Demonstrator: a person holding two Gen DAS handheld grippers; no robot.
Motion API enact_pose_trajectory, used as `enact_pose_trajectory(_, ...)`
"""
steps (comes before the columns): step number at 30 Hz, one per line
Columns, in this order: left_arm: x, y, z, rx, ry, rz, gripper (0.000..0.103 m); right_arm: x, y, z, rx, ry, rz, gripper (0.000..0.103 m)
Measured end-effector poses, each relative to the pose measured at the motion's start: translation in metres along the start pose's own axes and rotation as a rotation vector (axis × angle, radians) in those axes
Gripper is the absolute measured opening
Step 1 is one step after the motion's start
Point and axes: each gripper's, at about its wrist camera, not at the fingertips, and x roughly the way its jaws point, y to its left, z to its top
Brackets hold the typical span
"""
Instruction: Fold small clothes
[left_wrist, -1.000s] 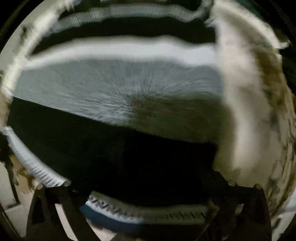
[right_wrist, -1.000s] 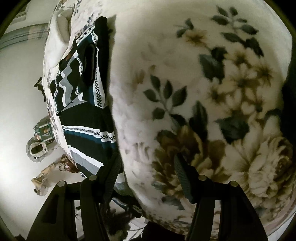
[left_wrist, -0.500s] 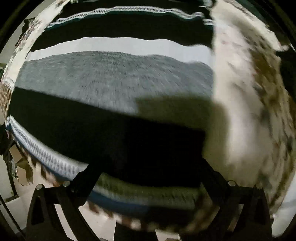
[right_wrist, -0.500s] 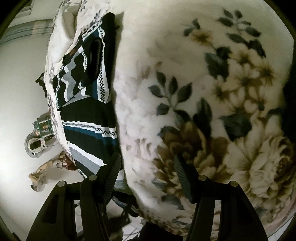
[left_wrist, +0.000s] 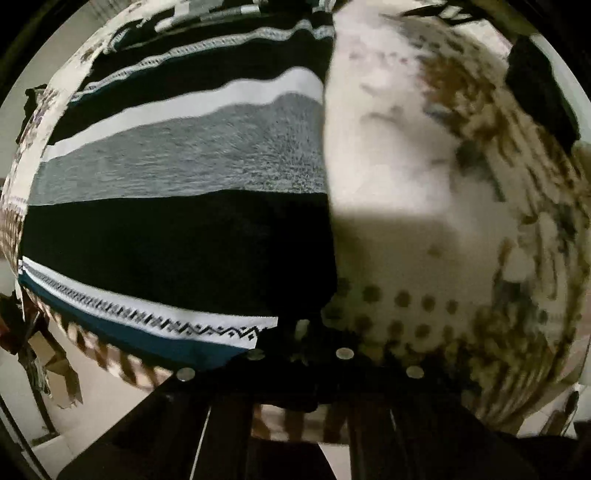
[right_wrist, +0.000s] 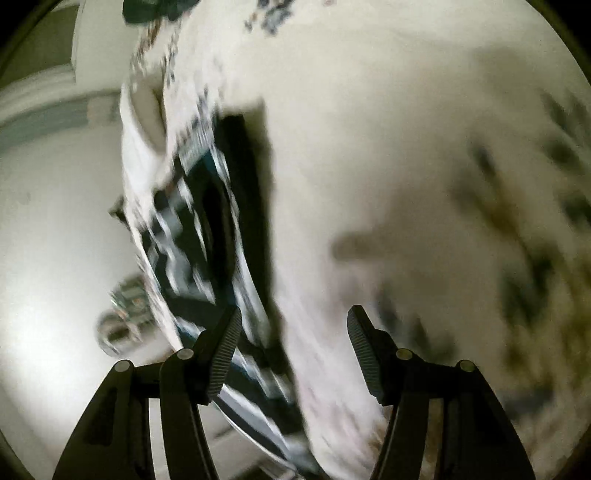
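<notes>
A striped knit sweater (left_wrist: 177, 206), black, grey, white and teal with a zigzag band, lies flat on a floral blanket (left_wrist: 424, 192). My left gripper (left_wrist: 299, 354) is shut at the sweater's near right corner; its jaws are together on the black hem edge. In the right wrist view the sweater (right_wrist: 221, 236) is blurred and lies at the left on the blanket (right_wrist: 406, 166). My right gripper (right_wrist: 293, 332) is open and empty, just above the blanket beside the sweater's right edge.
The blanket covers a bed whose edge drops to a pale floor (right_wrist: 55, 240) at the left. A small metal object (right_wrist: 122, 314) stands on the floor. A dark cloth (left_wrist: 539, 92) lies at the blanket's far right. Cardboard scraps (left_wrist: 55, 369) lie below the bed edge.
My left gripper has pulled back from over the sweater to its near right corner and shut there. My right gripper stayed open and swung, blurring its view.
</notes>
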Motion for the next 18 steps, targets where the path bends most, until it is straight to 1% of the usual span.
enact_pose_trajectory(1,-0.006,0.002,-0.002,0.001,-0.008,-0.008,0.005,0.009,0.004,0.020,0.012,-0.020,0.027,0.062)
enact_pose_trajectory(3,-0.017,0.010,-0.004,0.005,-0.030,-0.015,0.005,0.025,0.008,0.050,0.042,-0.033,0.069,0.062)
enact_pose_trajectory(5,-0.027,0.012,-0.002,0.018,-0.044,-0.021,0.005,0.039,0.011,0.070,0.065,-0.033,0.097,0.062)
enact_pose_trajectory(6,-0.031,0.012,-0.001,0.014,-0.048,-0.026,0.005,0.047,0.015,0.078,0.072,-0.039,0.127,0.060)
enact_pose_trajectory(7,-0.035,0.012,-0.003,0.015,-0.045,-0.031,0.005,0.050,0.018,0.081,0.067,-0.045,0.140,0.033)
enact_pose_trajectory(8,-0.038,0.010,0.000,0.020,-0.046,-0.030,0.004,0.054,0.027,0.083,0.038,-0.042,0.097,0.008)
enact_pose_trajectory(10,-0.040,0.015,0.004,0.032,-0.046,-0.038,0.004,0.047,0.046,0.080,-0.030,-0.093,-0.026,0.007)
enact_pose_trajectory(11,-0.044,0.020,0.009,0.040,-0.046,-0.042,0.004,0.039,0.052,0.081,-0.051,-0.116,-0.069,0.006)
enact_pose_trajectory(12,-0.048,0.022,0.005,0.046,-0.049,-0.041,0.004,0.033,0.053,0.083,-0.056,-0.133,-0.105,0.006)
enact_pose_trajectory(13,-0.048,0.030,0.007,0.047,-0.048,-0.047,0.004,0.032,0.052,0.086,-0.052,-0.127,-0.133,0.006)
enact_pose_trajectory(15,-0.059,0.038,-0.001,0.043,-0.049,-0.051,0.004,0.037,0.052,0.091,-0.054,-0.091,-0.157,0.006)
enact_pose_trajectory(16,-0.060,0.042,0.002,0.039,-0.048,-0.061,0.004,0.039,0.056,0.091,-0.071,-0.080,-0.177,0.006)
enact_pose_trajectory(18,-0.064,0.047,0.006,0.030,-0.054,-0.067,0.004,0.045,0.061,0.095,-0.071,-0.022,-0.150,0.008)
